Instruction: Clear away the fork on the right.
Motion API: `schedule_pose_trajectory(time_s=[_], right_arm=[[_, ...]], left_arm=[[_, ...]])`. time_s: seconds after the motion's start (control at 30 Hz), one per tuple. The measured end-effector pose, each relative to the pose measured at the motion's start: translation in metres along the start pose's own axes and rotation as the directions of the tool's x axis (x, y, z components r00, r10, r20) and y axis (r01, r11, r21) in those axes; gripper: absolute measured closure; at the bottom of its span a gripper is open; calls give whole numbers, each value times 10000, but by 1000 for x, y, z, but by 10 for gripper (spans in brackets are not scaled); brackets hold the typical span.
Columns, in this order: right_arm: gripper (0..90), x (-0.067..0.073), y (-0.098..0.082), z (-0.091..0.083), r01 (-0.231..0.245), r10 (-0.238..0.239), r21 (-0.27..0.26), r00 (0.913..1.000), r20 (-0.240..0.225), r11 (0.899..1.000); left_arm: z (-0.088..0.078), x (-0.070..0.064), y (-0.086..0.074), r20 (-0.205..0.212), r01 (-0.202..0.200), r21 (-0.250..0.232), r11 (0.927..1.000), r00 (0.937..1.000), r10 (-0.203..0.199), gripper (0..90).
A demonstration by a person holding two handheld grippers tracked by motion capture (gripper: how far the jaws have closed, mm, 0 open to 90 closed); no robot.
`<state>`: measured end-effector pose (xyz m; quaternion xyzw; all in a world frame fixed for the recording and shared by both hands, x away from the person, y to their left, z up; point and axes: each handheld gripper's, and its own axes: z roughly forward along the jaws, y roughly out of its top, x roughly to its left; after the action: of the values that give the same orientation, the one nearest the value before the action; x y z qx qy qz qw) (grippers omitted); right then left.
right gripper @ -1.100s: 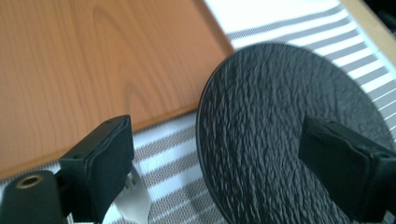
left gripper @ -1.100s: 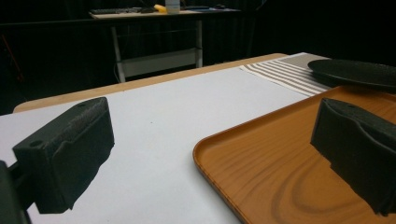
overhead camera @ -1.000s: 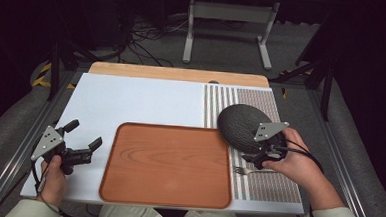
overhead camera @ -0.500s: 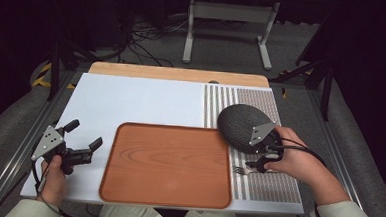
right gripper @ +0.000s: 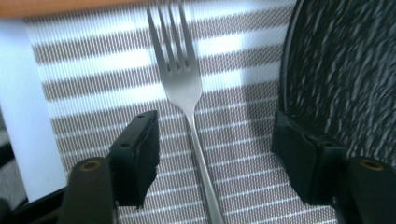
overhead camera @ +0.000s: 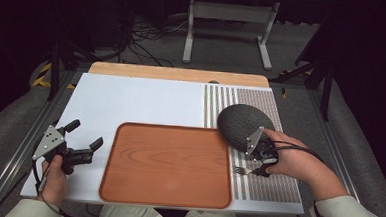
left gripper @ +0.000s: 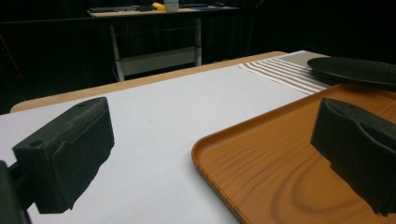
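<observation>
A silver fork (right gripper: 182, 88) lies on the striped placemat (right gripper: 93, 93), tines pointing away from my right gripper (right gripper: 215, 140). Its jaws straddle the fork's handle with a gap on each side and have just been closing; the pads do not touch it. In the high view the fork (overhead camera: 240, 169) lies just right of the wooden tray (overhead camera: 168, 162), with my right gripper (overhead camera: 258, 167) over its handle. A dark round plate (overhead camera: 242, 126) sits right behind that gripper. My left gripper (overhead camera: 86, 134) stands open with nothing in it, left of the tray (left gripper: 280, 163).
The white board (overhead camera: 141, 103) carries the tray and the placemat (overhead camera: 272, 188). In the right gripper view the plate's rim (right gripper: 345, 70) lies close to the right jaw. A wooden strip (overhead camera: 178, 73) runs along the far edge, with a metal stand (overhead camera: 231, 13) on the floor beyond.
My right hand has shifted slightly toward the near edge and down over the fork. The left hand has kept still.
</observation>
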<state>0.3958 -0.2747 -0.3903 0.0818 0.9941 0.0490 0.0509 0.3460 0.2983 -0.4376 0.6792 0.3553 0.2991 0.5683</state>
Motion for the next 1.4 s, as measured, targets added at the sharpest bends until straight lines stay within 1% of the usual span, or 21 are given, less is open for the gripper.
schedule_pose_trajectory(time_s=[0.03,0.1,0.13,0.17,0.27,0.3,0.33,0.47,0.5,0.63,0.73,0.8,0.87,0.9,0.97,1.07,1.17,1.23,1.3,1.4], right_arm=[[409,0,0,1,30,-29,157,9999,-111,9999],[424,1,-1,4,60,-57,298,9999,-127,9995],[443,0,-1,4,196,-185,441,9995,-243,9988],[461,1,-1,5,142,-123,593,9994,-320,9981],[502,0,-2,9,509,-466,918,9977,-483,9945],[502,0,-2,9,509,-466,918,9977,-483,9945],[526,0,-2,10,589,-531,1113,9971,-548,9920],[638,-1,-3,14,1025,-924,1581,9933,-697,9821],[657,-1,-4,14,1128,-1028,1688,9925,-668,9792],[741,-3,-5,17,1432,-1293,1975,9883,-813,9698],[794,-4,-5,19,1594,-1449,2070,9859,-833,9653],[807,-4,-4,20,1642,-1481,2109,9848,-902,9636],[824,-4,-4,22,1827,-1640,2188,9813,-1011,9585],[824,-4,-4,22,1827,-1640,2188,9813,-1011,9585],[833,-4,-4,23,1990,-1785,2218,9779,-1093,9546],[840,-3,-3,23,2196,-2008,2256,9741,-1035,9491],[843,-3,-3,24,2297,-2107,2218,9717,-1065,9476],[844,-2,-3,23,2366,-2192,2245,9706,-999,9453],[845,-2,-3,22,2349,-2190,2238,9712,-940,9459],[845,-1,-2,19,2263,-2111,2158,9732,-911,9499]], left_arm=[[0,0,0,1,0,0,10000,10000,0,0],[0,0,0,6,-1,4,10000,10000,1,0],[0,0,0,8,0,0,10000,10000,0,0],[0,0,0,7,6,-1,10000,10000,-6,0],[0,0,0,13,2,-13,10000,10000,-2,0],[0,0,0,13,2,-13,10000,10000,-2,0],[0,0,0,17,2,-12,10000,10000,-2,0],[0,0,0,18,14,-14,10000,10000,-14,0],[0,0,0,29,14,-3,10000,10000,-13,0],[0,0,0,28,18,-11,10000,10000,-18,0],[0,0,0,31,23,-14,10000,10000,-23,0],[0,0,0,27,13,-12,10000,10000,-13,0],[0,0,0,27,18,-15,10000,10000,-18,0],[0,0,0,27,18,-15,10000,10000,-18,0],[0,0,0,30,25,-15,10000,10000,-25,0],[0,0,0,33,19,-21,10000,10000,-19,0],[0,0,0,17,43,-56,10000,10000,-43,0],[0,0,0,19,42,-57,10000,10000,-42,0],[0,0,0,17,42,-54,10000,10000,-42,0],[0,0,0,22,42,-45,10000,10000,-42,0]])
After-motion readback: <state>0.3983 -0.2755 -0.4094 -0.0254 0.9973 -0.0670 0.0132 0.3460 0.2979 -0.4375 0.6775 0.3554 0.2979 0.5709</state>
